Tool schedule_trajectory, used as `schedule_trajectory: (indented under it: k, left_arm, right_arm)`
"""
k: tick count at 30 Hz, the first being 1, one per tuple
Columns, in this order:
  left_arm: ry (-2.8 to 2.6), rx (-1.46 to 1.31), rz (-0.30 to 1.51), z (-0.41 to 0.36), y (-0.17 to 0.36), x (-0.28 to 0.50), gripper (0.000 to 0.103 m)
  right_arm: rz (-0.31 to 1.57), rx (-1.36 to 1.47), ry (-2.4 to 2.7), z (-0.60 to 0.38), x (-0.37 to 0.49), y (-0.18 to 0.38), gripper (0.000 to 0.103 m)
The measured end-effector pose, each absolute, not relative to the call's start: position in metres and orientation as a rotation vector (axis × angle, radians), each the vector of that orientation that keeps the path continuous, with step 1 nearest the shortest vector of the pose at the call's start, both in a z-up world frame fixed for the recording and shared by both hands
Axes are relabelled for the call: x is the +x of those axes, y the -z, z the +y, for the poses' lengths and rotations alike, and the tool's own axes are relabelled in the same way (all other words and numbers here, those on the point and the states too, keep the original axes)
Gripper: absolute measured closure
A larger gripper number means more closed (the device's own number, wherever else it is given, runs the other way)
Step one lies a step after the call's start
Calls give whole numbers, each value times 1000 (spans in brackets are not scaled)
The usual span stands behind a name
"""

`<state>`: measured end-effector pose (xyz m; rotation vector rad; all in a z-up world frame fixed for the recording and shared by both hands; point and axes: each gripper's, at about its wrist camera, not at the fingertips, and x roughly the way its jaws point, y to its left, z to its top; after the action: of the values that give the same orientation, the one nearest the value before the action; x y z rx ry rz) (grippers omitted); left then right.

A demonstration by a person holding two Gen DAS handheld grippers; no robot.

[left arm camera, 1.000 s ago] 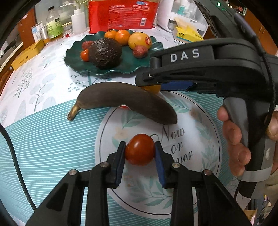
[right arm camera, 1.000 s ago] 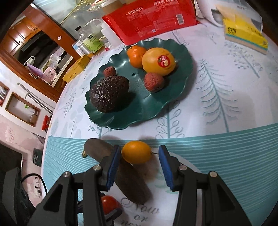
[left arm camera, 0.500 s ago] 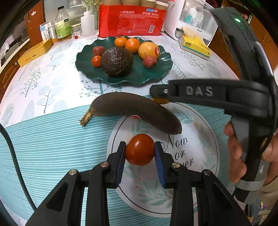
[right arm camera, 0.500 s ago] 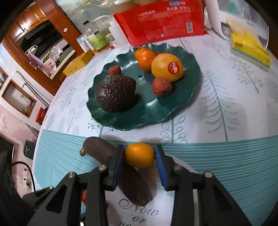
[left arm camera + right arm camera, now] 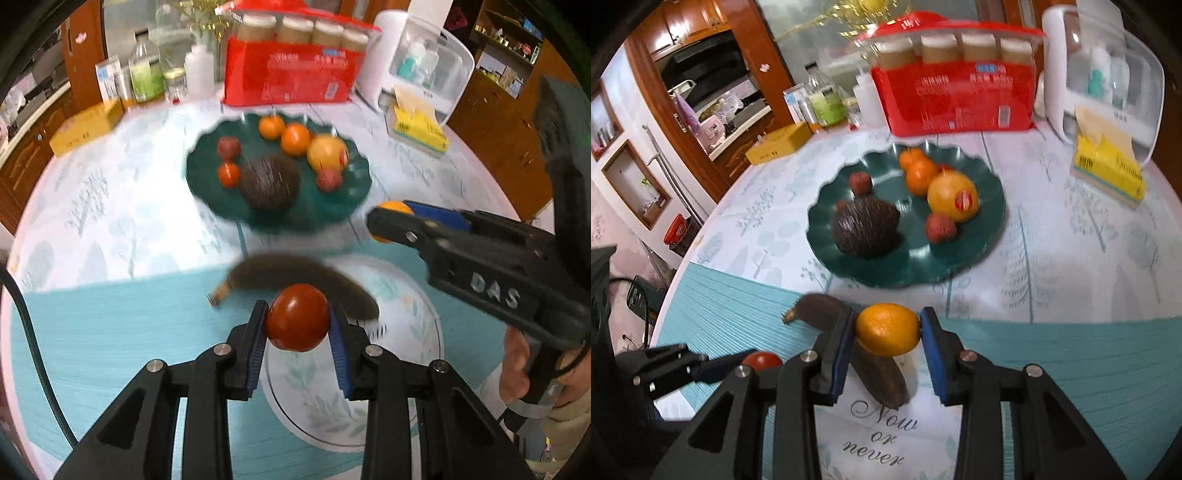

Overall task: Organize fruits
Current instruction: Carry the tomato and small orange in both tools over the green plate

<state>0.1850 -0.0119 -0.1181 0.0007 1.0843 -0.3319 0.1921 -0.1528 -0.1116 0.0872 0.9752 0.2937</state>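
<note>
Fingers point(image 5: 260, 332) pinch smooth round tomato point(image 5: 297, 316), dimpled orange point(image 5: 887, 329).

Ahead of the jaws, the brown banana point(image 5: 849, 347) lies across the way. Past it, the green plate point(image 5: 960, 266) has bare room at its front, by the avocado point(image 5: 864, 229).

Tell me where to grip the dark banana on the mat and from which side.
Grip the banana at its thick middle from above, fingers spanning its narrow width. It lies flat on the mat, long and curved; the stem end is thin and would probably pivot.
</note>
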Motion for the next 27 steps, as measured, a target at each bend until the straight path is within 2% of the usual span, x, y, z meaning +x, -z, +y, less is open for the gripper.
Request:
schedule_trajectory:
  k: [10,16,21,27]
  left_arm:
    - [275,57,920,6,29,259,72]
    - [249,68,853,0,-3,309,72]
    - [236,67,866,-8,5,350,72]
    - [218,72,945,-15,51,382,72]
  right_arm:
    - [807,-28,-303,-149,232,29,67]
    - [729,-82,-273,-144,273,-5,67]
    - [745,-110,-257,-136,309,4,66]
    - [859,-123,-256,-129,333,53,66]
